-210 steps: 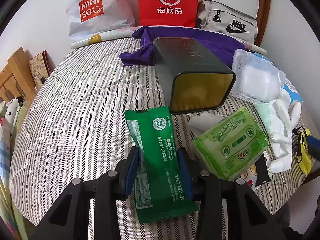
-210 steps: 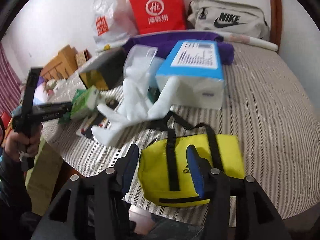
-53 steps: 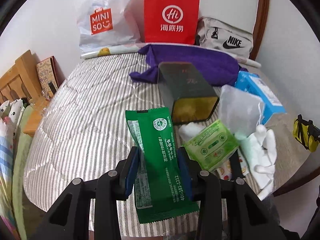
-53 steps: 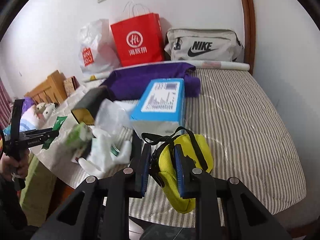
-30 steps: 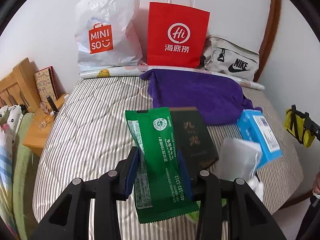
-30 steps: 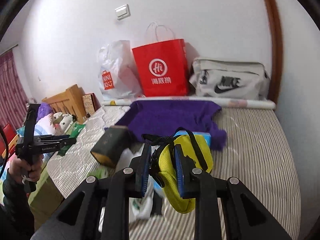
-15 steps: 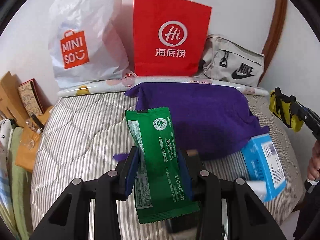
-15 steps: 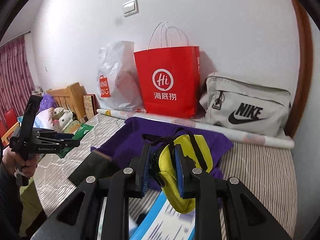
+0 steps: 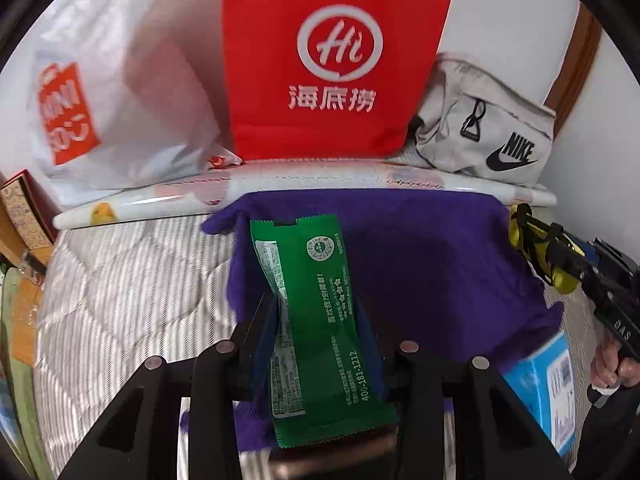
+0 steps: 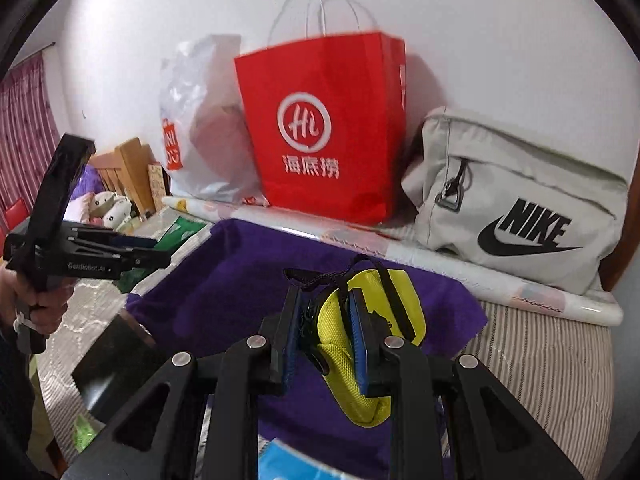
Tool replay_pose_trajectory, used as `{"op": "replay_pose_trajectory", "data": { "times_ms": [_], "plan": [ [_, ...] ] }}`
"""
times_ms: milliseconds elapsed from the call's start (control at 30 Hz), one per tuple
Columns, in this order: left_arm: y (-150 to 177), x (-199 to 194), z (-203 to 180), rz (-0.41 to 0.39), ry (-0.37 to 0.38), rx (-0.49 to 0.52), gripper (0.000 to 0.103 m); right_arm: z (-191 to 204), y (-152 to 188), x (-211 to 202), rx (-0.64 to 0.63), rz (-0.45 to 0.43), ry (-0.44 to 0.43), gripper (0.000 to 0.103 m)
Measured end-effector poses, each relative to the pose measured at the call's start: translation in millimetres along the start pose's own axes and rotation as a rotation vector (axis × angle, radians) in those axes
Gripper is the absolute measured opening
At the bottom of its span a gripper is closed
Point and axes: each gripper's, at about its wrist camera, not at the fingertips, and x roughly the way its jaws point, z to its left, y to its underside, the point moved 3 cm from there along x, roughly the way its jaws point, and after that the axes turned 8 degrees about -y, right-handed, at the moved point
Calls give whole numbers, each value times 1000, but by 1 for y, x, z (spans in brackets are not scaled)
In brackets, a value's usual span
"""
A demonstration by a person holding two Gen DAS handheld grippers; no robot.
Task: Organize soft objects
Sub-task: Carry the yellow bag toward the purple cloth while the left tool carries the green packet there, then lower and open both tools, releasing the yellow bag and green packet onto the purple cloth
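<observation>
Green packet (image 9: 316, 320) is pinched between the left gripper (image 9: 316, 320) pads, carried above the purple cloth (image 9: 432, 264) on the bed (image 9: 120, 280), short of the red bag (image 9: 332, 60) and white bag (image 9: 112, 100); not yet put down. Right-wrist view: the yellow pouch (image 10: 360, 344) is squeezed in the narrow right gripper (image 10: 326, 336), above the same cloth, grey Nike bag (image 10: 520, 208) beyond. Judged early: both items in the air, blue box (image 9: 552, 384) and others left on the bed.

Even, soft indoor light; my fisheye views bend at dark rims, white plastic bag (image 9: 120, 92) motion-blurred.
</observation>
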Motion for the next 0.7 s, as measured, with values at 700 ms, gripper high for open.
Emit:
{"op": "replay_pose_trajectory", "data": {
  "times_ms": [700],
  "plan": [
    [-20,77,-15,139,46,-13,39,-24,8,46,44,118,4,25]
  ]
}}
